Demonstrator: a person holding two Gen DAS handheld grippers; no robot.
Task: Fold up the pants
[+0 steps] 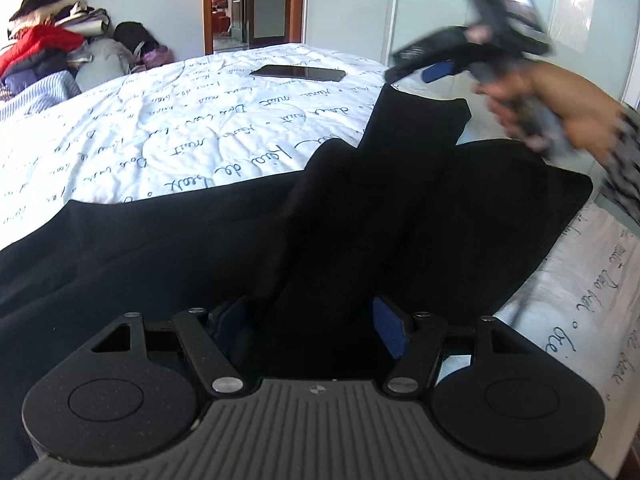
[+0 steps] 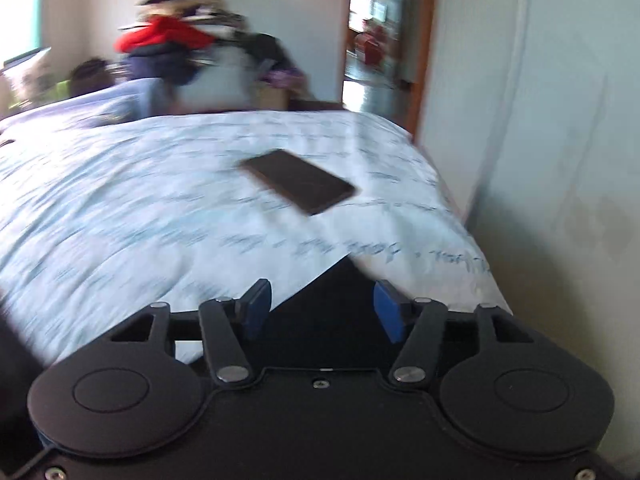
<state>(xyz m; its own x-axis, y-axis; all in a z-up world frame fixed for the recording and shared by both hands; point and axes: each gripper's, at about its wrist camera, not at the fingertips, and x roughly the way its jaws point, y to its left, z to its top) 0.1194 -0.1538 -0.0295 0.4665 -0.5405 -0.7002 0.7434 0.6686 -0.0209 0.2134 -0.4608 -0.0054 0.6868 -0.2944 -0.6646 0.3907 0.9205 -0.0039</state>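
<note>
Black pants (image 1: 224, 248) lie spread across the near part of a bed (image 1: 168, 120) covered in a white quilt printed with dark cursive script. From the left wrist view, one leg of the pants rises in a narrowing strip from the left tool (image 1: 310, 330) up toward the right tool (image 1: 416, 68), which a bare hand (image 1: 560, 116) holds above the far right edge of the bed. The left tool's blue pads (image 1: 390, 330) stand apart, with a fold of the black cloth lying between them and not pinched. The right tool is blurred in that view; the cloth's top corner sits right at its fingertips. The right wrist view shows its blue pads (image 2: 388, 316) spread wide, with a dark triangle of the pants (image 2: 332, 320) between them and neither pad pressing on it. A dark phone (image 1: 298, 73) lies flat on the quilt beyond the pants, well apart from them. Past the far side of the bed a heap of clothes (image 1: 44, 46) is piled against the wall, a red garment among them, and an open doorway (image 1: 256, 2) with a brown wooden frame stands behind.
</note>
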